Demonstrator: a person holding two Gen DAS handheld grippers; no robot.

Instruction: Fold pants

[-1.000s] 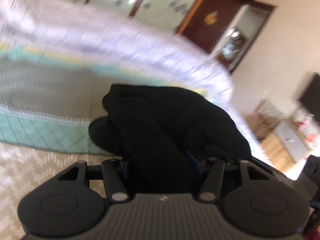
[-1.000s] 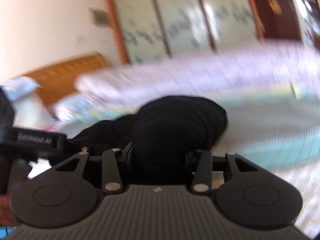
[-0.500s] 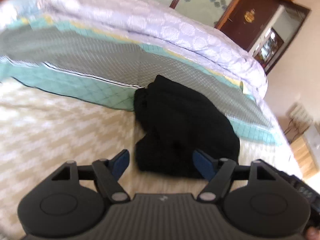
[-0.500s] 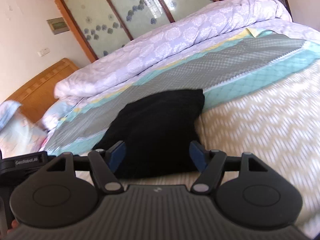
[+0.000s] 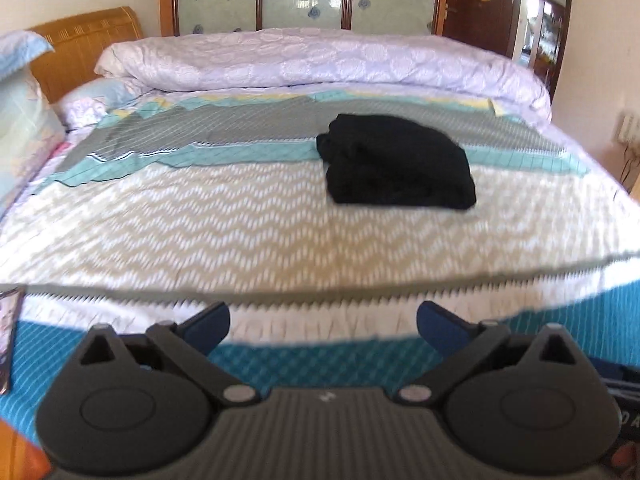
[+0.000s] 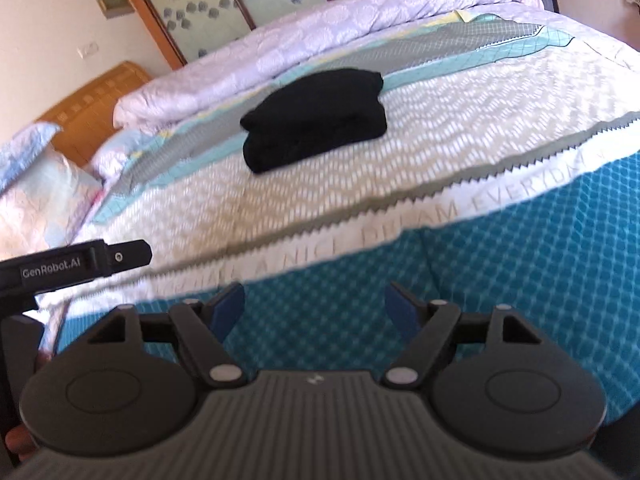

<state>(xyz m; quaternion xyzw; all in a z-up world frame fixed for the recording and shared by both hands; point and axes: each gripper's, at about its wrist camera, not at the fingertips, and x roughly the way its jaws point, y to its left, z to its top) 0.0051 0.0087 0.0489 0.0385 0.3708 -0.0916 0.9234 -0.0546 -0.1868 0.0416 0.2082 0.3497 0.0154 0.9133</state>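
Black folded pants [image 5: 398,166] lie apart from both wide-open, unladen hand-held grippers [image 5: 323,326] [image 6: 315,306].

Matte black tongs with blue pads

Left tongs [image 5: 323,322] and right tongs [image 6: 315,307]: ribbed grey bodies, round black discs, silver pivot screws, white "GenRobot.AI" lettering.

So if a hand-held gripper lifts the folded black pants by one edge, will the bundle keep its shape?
Probably not. The black pants are soft cloth in loose stacked layers, so lifting one edge would likely let them droop and unfold. Pushed, they would probably bunch on the patterned bedspread rather than slide. They look light and not fragile.
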